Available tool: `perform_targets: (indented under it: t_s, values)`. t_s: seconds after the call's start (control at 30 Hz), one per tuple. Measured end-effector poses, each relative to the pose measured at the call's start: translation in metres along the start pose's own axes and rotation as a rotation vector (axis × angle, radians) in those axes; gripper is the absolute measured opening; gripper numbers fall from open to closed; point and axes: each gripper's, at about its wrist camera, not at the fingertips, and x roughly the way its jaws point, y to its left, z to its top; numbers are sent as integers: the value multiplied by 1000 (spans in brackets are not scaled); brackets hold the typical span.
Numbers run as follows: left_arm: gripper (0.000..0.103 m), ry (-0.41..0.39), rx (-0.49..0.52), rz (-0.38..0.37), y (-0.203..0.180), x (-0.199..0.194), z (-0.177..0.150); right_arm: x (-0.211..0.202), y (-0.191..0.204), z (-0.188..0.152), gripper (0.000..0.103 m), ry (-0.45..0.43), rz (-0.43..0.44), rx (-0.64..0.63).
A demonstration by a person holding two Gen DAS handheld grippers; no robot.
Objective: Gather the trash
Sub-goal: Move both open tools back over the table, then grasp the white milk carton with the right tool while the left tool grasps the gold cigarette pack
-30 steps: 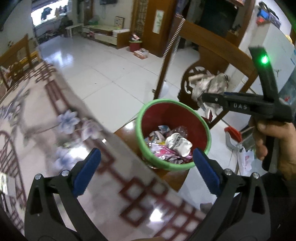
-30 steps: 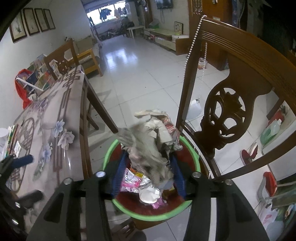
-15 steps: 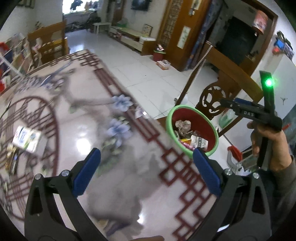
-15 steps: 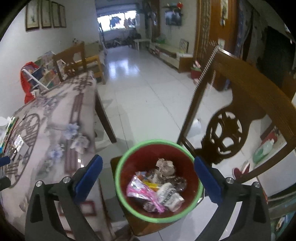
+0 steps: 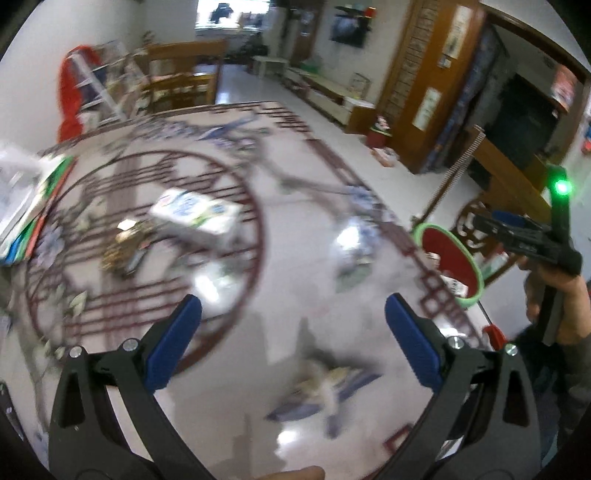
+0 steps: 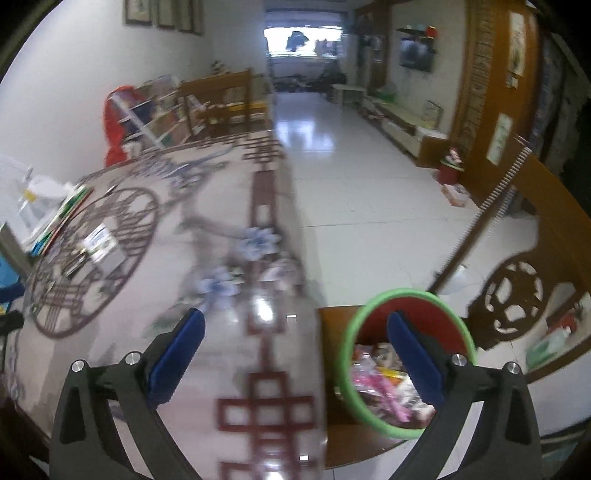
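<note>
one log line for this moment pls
left gripper open, empty | right gripper open, empty, just opened | bin holds wrappers | carton on table

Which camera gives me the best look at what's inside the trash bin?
The right wrist view: the bin sits close, with pink wrappers visible inside. The left wrist view shows it small at the table's edge, contents barely visible.

I see a long room with a glossy white tiled floor [image 6: 343, 192], a bright window [image 6: 303, 37] at its far end, framed pictures [image 6: 162, 14] and a carved wooden chair [image 6: 517, 295].
</note>
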Motion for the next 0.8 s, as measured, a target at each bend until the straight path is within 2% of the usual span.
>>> perform_targets:
  t_s: [0.23,0.33,0.47,0.57,0.8]
  values:
    - [98,-20,-72,97,59,-23,-16,18,75,-9,96,52,131,-97]
    - [98,-35,-76,152,79,-33,-27,20,112,-15,96,57,176,-167]
    - [98,-61,-151,194,105,-39,-37,20,148,-16,96,44,222,-226]
    - [98,-61,-196,196,118,-42,-39,22,167,-13,96,38,242,-242]
    - [97,-39,-205,200,126,-40,-38,31,191,-7,96,45,267,-267]
